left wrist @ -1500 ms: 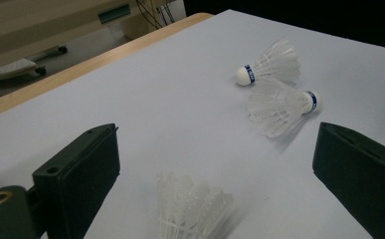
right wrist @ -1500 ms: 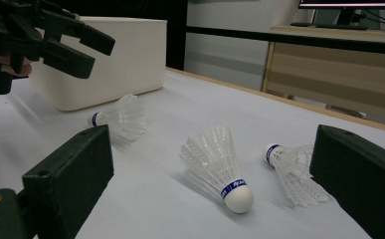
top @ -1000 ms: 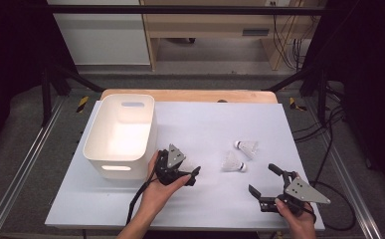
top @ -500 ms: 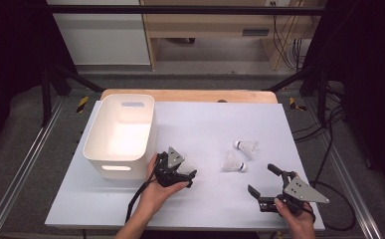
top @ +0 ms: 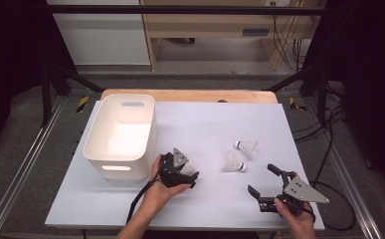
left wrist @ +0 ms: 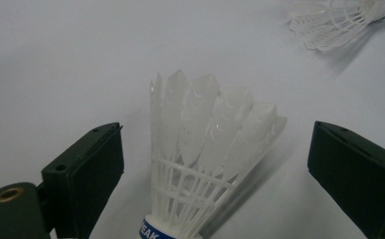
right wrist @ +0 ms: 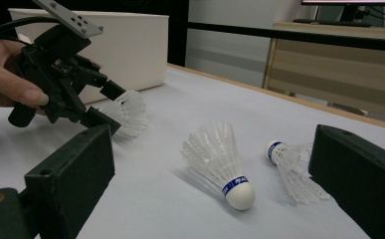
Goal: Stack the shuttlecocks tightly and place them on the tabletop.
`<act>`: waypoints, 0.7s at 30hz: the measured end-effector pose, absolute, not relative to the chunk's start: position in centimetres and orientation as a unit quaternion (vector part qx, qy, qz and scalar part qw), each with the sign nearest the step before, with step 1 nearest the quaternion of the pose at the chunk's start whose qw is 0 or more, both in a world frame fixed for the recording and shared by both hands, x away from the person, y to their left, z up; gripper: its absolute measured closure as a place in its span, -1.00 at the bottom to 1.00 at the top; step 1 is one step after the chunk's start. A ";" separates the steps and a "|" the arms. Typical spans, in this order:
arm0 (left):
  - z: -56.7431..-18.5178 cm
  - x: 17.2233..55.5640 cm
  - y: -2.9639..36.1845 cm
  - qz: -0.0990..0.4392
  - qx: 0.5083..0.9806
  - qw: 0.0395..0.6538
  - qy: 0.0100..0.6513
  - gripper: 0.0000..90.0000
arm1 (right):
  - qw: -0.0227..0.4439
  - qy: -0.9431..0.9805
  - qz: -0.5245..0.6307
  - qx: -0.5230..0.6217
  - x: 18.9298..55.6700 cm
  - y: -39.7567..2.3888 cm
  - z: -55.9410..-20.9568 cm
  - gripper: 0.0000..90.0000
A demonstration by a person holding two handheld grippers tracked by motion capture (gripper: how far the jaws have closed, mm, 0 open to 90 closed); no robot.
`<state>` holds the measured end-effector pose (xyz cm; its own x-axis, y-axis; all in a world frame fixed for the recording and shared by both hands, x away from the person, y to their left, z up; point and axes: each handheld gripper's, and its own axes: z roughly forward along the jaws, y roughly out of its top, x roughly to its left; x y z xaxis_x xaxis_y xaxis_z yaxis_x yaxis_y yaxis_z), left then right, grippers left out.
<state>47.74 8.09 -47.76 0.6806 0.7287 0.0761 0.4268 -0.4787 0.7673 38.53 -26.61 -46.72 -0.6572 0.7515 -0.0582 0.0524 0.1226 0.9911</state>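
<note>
Just right of the white bin (top: 120, 137) | my left gripper (top: 189, 175) stood wide open astride a shuttlecock (left wrist: 205, 164), pads clear | featherlight, skirt crushable; I judged the cork base safest

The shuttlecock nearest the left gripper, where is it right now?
In the left gripper view, that shuttlecock sits between the open jaws, untouched; in the high view it lies just right of the white bin.

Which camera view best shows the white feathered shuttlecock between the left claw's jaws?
The left gripper view: the white feathered shuttlecock sits close between open jaws. The high view shows a speck; the right gripper view shows feathers.
</note>
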 end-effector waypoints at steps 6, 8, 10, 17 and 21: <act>-47.8 48.0 8.0 0.187 0.834 0.381 0.354 -0.67 | 0.290 0.689 0.596 0.292 38.5 -26.6 -46.7 -0.89; -47.9 48.0 8.0 0.179 0.836 0.382 0.351 -0.63 | 0.290 0.689 0.596 0.293 38.5 -26.6 -46.7 -0.89; -47.9 48.0 8.0 0.181 0.837 0.380 0.351 -0.61 | 0.289 0.688 0.598 0.292 38.5 -26.7 -46.7 -0.89; -47.9 47.6 7.9 0.180 0.845 0.369 0.343 -0.26 | 0.290 0.689 0.596 0.294 38.6 -26.7 -46.7 -0.89; -48.0 47.4 8.2 0.194 0.844 0.365 0.342 -0.03 | 0.291 0.688 0.597 0.293 38.5 -26.8 -46.6 -0.89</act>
<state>47.36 8.21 -47.95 0.6905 0.7191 0.0778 0.4352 -0.4989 0.7494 38.48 -26.79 -46.64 -0.6596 0.7499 -0.0508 0.0559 0.1163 0.9916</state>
